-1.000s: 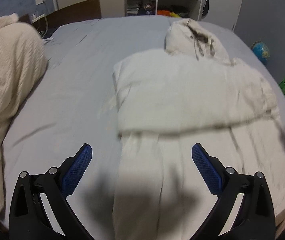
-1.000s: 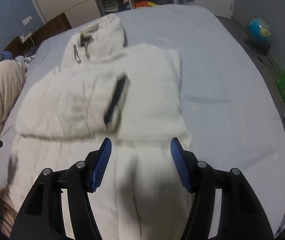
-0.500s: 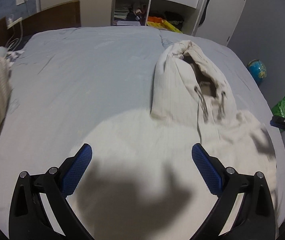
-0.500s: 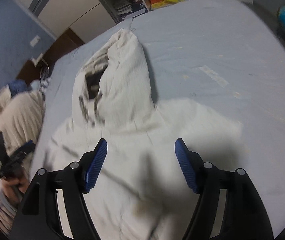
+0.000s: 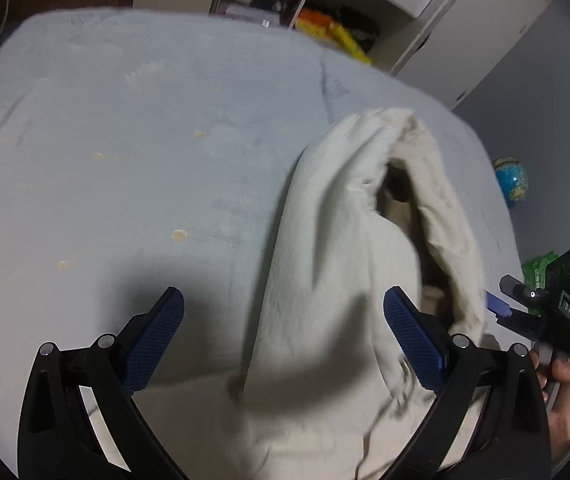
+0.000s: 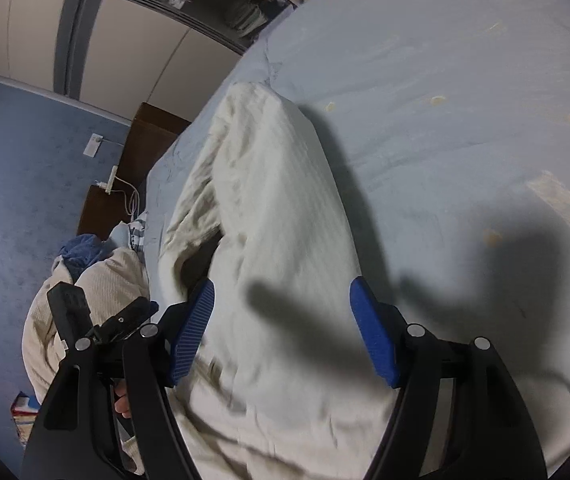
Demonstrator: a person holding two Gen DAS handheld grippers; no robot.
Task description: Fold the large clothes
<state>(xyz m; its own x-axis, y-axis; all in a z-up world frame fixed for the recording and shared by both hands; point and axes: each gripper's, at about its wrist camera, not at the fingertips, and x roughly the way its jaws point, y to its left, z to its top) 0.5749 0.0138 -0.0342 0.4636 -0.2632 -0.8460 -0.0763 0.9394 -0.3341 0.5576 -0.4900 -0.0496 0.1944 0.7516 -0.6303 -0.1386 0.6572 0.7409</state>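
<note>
The cream, waffle-textured hooded sweatshirt (image 5: 325, 280) lies flat on the pale grey-blue bed (image 5: 125, 160), its hood pointing away toward the far edge. Both the left hand-held gripper (image 5: 285, 340) and the right hand-held gripper (image 6: 283, 332) hover just over the hood's base with jaws spread wide, grasping nothing. The knit looks soft, thick and limp, likely fairly heavy and non-slippery, so it should drape and sag when lifted; pinching the hood at its tip or doubled rim seems the surest hold.
</note>
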